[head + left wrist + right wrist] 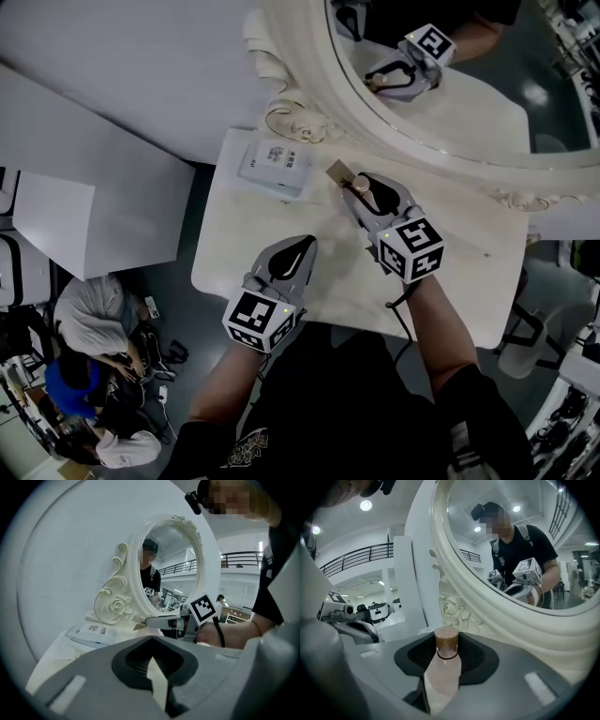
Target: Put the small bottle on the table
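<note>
Clamping a small brown-capped pink glass bottle [446,660] by its body, likely light, slick and breakable, right gripper [362,191] hovers over white table [469,272]; left gripper [304,246], nearer, jaws together, empty.

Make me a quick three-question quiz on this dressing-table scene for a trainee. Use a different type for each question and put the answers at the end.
1. True or false: the left gripper is holding the small bottle.
2. What lies on the table near the mirror frame? A) a white packet B) a red cup C) a banana
3. Fill in: the right gripper is shut on a bottle whose cap is ____.
Key: 1 false; 2 A; 3 brown.
</note>
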The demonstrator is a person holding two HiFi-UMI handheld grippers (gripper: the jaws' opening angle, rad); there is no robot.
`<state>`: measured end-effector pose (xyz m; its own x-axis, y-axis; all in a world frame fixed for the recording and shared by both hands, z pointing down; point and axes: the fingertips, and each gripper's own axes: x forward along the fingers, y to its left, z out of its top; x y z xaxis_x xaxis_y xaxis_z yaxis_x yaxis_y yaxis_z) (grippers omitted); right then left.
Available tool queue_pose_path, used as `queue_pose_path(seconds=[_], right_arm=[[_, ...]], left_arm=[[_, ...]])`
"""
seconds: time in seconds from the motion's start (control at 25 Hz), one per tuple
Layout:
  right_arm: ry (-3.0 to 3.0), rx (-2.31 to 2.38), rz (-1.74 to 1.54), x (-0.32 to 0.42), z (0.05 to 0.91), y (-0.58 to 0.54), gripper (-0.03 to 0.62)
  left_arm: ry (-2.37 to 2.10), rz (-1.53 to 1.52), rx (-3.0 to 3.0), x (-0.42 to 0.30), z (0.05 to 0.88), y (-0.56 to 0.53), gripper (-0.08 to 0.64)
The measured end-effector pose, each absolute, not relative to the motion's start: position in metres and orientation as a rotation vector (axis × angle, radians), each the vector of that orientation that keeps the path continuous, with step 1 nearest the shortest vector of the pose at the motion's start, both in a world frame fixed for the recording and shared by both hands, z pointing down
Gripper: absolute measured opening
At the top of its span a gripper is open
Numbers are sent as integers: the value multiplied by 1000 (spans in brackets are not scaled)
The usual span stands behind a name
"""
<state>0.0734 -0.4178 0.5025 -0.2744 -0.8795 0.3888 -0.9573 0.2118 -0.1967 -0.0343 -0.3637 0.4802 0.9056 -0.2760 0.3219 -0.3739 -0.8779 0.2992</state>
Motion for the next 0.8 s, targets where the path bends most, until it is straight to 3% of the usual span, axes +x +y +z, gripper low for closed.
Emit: queue_pose_path(seconds=[0.8], right_arm=[[-2282,1778,480,70,504,-464,170]], left_arm=[[-468,385,2687,-42,489,-396,0]])
